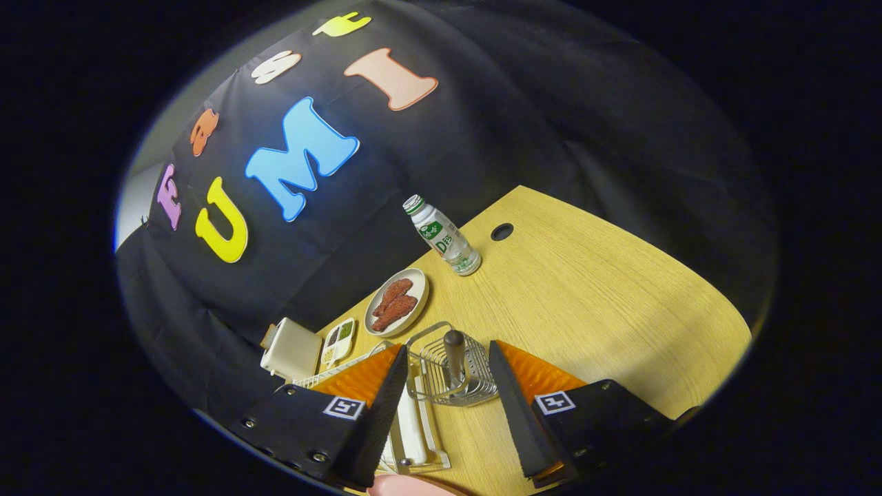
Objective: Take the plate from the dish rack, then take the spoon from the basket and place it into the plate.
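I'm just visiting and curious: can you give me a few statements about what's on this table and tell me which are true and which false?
1. The gripper is open, its fingers apart with nothing pressed between them. True.
2. The wire basket lies just ahead, between the fingers. True.
3. The bottle lies on its side. False: it stands, cap on.
4. The oval plate beyond the basket is bare. False: reddish-brown food pieces lie on it.
5. A dark handle sticks up out of the basket. True.

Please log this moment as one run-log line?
gripper: open, empty | wire basket: between fingers, utensil handle upright inside | dish rack: by one finger | stage: approach
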Tool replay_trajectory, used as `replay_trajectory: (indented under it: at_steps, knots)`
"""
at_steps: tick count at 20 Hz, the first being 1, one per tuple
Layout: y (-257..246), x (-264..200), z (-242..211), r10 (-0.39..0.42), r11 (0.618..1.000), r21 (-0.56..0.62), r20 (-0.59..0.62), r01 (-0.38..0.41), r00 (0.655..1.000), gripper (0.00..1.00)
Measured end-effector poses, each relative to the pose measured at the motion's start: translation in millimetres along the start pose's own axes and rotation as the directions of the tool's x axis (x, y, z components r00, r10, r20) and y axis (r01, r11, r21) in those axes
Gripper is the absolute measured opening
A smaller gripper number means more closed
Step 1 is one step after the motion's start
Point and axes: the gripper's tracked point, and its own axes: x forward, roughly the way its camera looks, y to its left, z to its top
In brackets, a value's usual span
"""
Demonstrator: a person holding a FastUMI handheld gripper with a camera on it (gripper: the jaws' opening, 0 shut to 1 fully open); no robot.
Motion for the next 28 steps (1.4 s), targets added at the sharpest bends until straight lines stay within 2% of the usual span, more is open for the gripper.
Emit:
replay_trajectory:
  at_steps: [8, 9, 11, 13, 14, 15, 16, 22, 28]
  knots:
    - [-10, 34, 2, -0.033, 0.998, 0.059, 0.023, 0.031, 0.999, 0.73]
    - [-10, 38, -2, -0.033, 0.997, 0.068, 0.021, 0.032, 0.999, 0.60]
    - [-10, 44, -8, -0.033, 0.996, 0.078, 0.010, 0.032, 0.999, 0.60]
    - [-8, 43, -9, -0.019, 0.996, 0.087, 0.001, 0.019, 1.000, 0.45]
    - [-6, 48, -11, -0.009, 0.996, 0.094, 0.003, 0.009, 1.000, 0.45]
    - [-13, 47, -5, -0.044, 0.995, 0.093, 0.027, 0.042, 0.999, 0.30]
    - [-9, 48, -6, -0.029, 0.995, 0.096, 0.019, 0.027, 0.999, 0.16]
    - [-4, 45, -8, -0.015, 0.997, 0.078, 0.002, 0.014, 1.000, 0.16]
    - [6, 28, 22, 0.021, 0.997, 0.077, 0.048, -0.024, 0.999, 0.16]
